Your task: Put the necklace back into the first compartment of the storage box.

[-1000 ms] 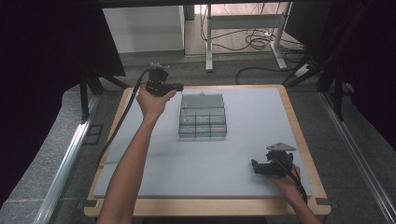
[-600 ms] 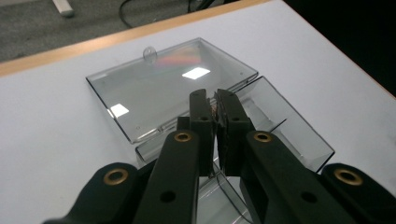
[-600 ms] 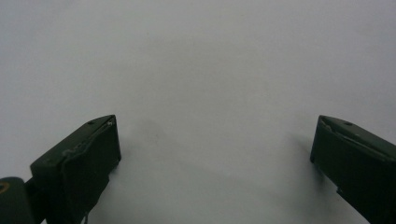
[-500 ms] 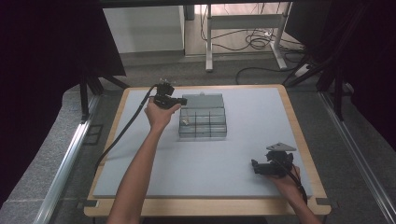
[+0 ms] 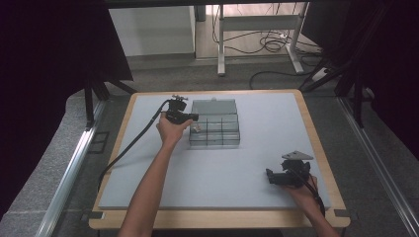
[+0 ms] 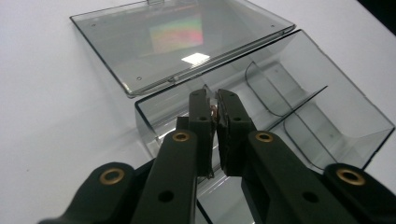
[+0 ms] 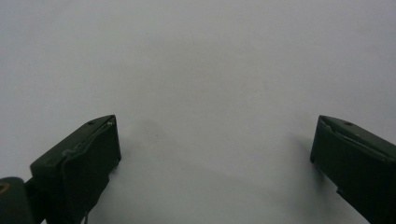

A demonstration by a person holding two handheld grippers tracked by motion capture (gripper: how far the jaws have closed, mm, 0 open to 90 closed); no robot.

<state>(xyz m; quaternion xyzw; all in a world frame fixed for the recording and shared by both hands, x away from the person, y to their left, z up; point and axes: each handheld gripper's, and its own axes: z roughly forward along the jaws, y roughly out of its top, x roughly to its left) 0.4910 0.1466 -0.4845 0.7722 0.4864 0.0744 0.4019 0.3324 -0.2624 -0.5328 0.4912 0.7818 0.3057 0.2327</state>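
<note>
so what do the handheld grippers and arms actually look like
Both are black. The left gripper has two long tongs with brass-coloured rivets and flat pads; a black cable trails from it. The right gripper carries a grey three-cornered plate on top. Both forearms are bare, no sleeves.

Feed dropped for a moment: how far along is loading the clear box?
Done: the compartment box lies with its lid open. In hand: the left claw holds a small coppery part over a corner compartment, jaws just beginning to part. Left: release it. The right claw rests open.

Smoky clear box [image 5: 215, 129], pale-grey table [image 5: 197, 182]
</note>
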